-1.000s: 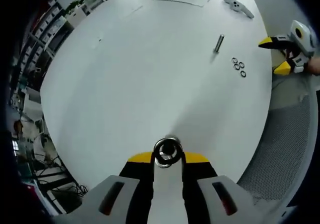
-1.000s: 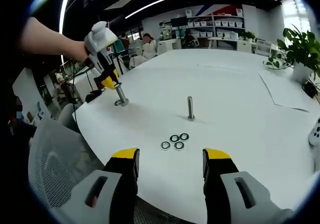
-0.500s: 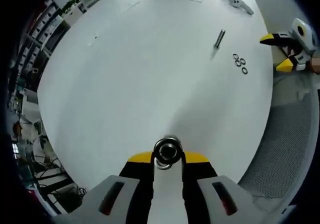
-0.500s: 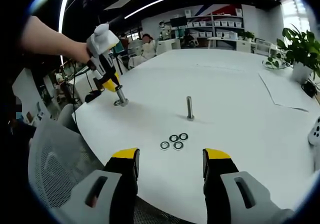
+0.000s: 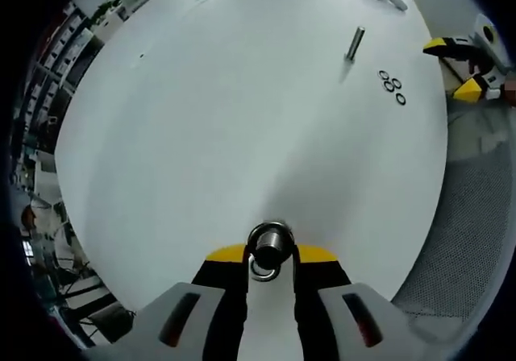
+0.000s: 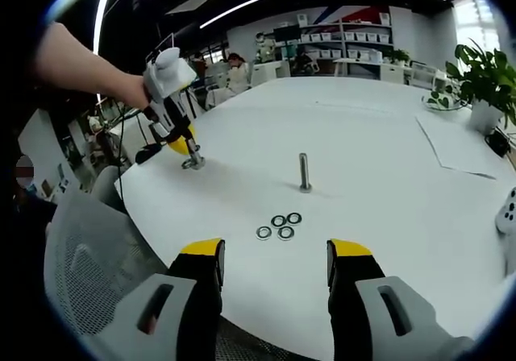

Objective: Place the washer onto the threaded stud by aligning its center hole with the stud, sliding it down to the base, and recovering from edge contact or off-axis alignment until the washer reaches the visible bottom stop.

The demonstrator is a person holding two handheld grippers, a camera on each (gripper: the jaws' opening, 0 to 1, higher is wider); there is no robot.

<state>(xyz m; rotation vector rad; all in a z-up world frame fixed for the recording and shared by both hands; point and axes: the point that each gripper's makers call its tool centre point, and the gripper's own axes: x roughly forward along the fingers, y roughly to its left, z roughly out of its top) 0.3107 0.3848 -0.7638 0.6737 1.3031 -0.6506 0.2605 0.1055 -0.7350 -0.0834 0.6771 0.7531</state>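
So the left gripper (image 5: 270, 258) is right down at the near stud (image 5: 269, 238), looking almost straight along its axis, so you mostly see the round top of it. The washer (image 5: 264, 269) sits around the stud, just below its top, between the yellow-tipped jaws, which are close together on either side. Honestly can't tell whether they're actually pinching the washer or just flanking it.

From the right gripper view you get the side-on look: the left gripper (image 6: 184, 145), held by a person's hand (image 6: 133, 91), comes down at the stud (image 6: 194, 159) near the edge of the white round table (image 6: 387, 168), with the washer low on it, how low I can't tell.

The right gripper (image 6: 274, 256) hangs above the table edge with its jaws wide apart, nothing in them. Ahead of it lie four spare washers (image 6: 279, 225) in a small cluster, and beyond them a second stud (image 6: 305, 172) stands upright, bare.
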